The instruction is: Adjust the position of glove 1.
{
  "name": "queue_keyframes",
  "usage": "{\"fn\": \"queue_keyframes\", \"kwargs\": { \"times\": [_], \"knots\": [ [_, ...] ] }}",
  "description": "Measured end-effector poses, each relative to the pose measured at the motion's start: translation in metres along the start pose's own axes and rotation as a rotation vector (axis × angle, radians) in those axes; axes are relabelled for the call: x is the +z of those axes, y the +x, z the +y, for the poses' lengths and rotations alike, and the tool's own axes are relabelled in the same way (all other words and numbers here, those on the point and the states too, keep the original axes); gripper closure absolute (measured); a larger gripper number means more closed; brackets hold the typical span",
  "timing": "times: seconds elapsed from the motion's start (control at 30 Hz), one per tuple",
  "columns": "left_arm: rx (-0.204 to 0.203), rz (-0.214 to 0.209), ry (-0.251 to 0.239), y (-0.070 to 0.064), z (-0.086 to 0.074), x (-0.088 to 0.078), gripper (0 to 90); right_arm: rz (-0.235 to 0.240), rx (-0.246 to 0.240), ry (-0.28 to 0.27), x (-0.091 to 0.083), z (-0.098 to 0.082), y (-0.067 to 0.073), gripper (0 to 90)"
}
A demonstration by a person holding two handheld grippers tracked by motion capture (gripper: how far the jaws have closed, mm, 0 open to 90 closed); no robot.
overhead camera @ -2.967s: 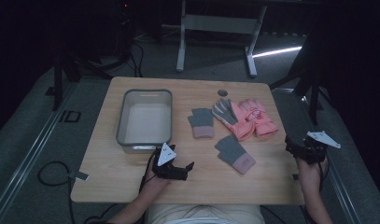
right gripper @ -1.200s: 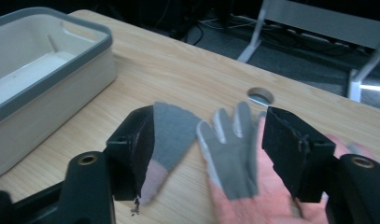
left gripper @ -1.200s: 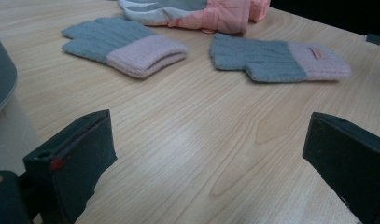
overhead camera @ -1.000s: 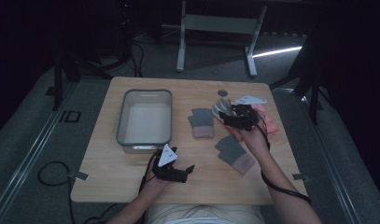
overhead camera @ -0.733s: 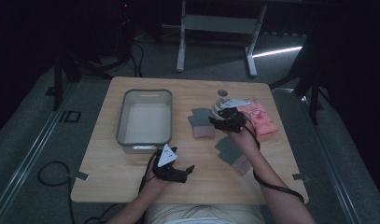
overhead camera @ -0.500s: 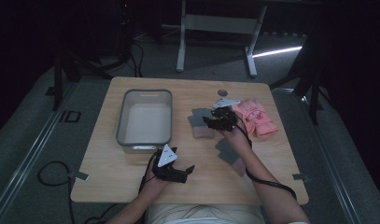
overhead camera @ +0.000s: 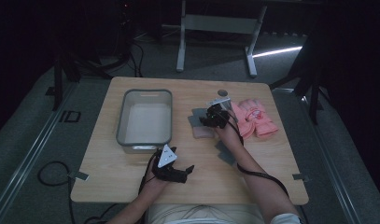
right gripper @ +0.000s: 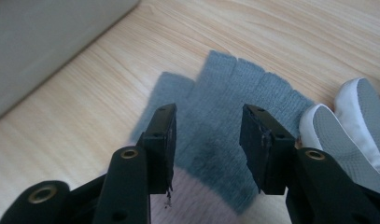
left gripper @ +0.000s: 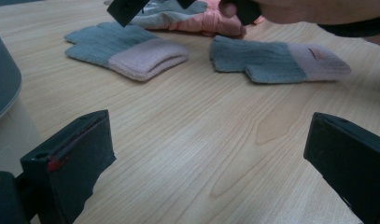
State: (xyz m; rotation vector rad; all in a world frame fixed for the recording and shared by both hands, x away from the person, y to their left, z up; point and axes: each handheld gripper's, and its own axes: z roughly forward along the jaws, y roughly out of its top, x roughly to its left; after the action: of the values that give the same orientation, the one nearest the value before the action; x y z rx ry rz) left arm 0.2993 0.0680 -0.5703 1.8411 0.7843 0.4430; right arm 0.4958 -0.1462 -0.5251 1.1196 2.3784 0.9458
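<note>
Grey glove (right gripper: 225,112) flat on table, directly beneath right gripper (right gripper: 207,140), jaws narrowing, ungripped.

A: In the high view the right hand (overhead camera: 226,133) and forearm cover part of the near grey glove (overhead camera: 223,151); the small dark round thing (overhead camera: 222,93) by the table's far edge is too small to tell.

B: In the right gripper view the far grey glove's (right gripper: 234,93) pink cuff runs off the bottom edge; the white-trimmed glove (right gripper: 351,126) is cut at the right edge.

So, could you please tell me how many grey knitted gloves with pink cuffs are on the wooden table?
2. One grey knitted glove with a pink cuff lies under the right gripper, beside the grey plastic tub; the other lies nearer the person, partly covered by the right forearm. More could be hidden.
</note>
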Motion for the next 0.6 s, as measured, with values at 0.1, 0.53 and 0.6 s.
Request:
{"fn": "queue_keyframes", "kwargs": {
  "times": [0.1, 0.53, 0.6],
  "knots": [
    [0.005, 0.0, -0.004, -0.001, 0.0, 0.0, 1.1, 0.001, 0.004, 0.015, 0.009, -0.001, -0.004, 56.4],
    [0.02, -0.01, -0.02, -0.003, -0.001, -0.002, 1.1, -0.062, 0.059, 0.069, 0.03, -0.003, 0.0, 80.5],
    [0.013, -0.012, -0.023, -0.002, -0.001, -0.002, 1.1, -0.059, 0.089, 0.077, 0.029, 0.0, 0.001, 83.6]
  ]
}}
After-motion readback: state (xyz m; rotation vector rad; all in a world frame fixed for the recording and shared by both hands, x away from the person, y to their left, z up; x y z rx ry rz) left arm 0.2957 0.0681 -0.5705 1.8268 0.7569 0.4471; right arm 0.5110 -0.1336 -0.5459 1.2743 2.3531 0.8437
